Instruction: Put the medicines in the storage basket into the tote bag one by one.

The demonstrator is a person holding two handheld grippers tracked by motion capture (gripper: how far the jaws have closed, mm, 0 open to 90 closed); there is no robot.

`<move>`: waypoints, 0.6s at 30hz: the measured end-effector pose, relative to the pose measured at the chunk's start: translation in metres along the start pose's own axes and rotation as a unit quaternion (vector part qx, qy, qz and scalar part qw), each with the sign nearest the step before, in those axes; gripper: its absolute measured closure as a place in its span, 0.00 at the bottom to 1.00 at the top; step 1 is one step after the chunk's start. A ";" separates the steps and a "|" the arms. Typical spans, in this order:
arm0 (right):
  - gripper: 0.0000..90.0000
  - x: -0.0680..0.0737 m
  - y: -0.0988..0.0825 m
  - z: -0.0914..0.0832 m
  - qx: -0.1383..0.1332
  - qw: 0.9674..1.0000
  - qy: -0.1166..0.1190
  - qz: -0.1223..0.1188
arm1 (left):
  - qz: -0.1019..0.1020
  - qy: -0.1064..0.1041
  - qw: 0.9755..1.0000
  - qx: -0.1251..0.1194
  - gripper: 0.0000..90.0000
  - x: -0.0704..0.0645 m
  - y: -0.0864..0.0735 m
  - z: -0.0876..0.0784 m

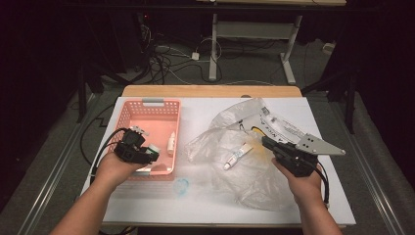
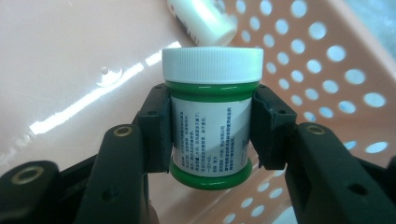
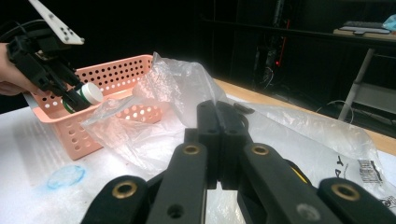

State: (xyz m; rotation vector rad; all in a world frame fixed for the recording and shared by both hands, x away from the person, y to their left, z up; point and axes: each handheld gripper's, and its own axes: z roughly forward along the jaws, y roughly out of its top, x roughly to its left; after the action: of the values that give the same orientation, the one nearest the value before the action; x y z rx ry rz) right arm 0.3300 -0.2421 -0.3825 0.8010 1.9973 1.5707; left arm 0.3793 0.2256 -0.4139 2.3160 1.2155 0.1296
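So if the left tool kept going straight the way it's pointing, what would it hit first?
Probably the floor of the pink basket. The left tool is clamped on a green jar and points down into the basket, so the jar's white cap would likely land first. A white tube lies just off that line; depth is unclear.

The left gripper (image 2: 211,135) clamps a green jar (image 2: 211,135) by its labelled sides, white cap (image 2: 212,64) up, above the pink basket (image 2: 327,79). A white tube (image 2: 201,18) lies on the basket floor beyond it.
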 end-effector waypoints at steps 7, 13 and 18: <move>1.00 0.001 0.001 0.000 -0.003 1.000 0.000 -0.001 | -0.012 -0.001 0.997 -0.073 0.60 -0.006 -0.013 -0.009; 1.00 0.001 0.001 -0.001 -0.002 1.000 0.001 0.000 | -0.014 0.003 0.993 -0.116 0.60 -0.012 -0.019 -0.012; 1.00 0.002 0.001 -0.001 -0.002 1.000 0.003 0.000 | -0.004 0.013 0.990 -0.137 0.60 -0.020 -0.023 -0.009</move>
State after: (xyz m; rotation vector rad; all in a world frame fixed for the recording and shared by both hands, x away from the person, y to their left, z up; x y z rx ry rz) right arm 0.3282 -0.2417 -0.3812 0.7951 1.9981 1.5788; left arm 0.3474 0.2246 -0.4141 2.0769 1.1413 0.3057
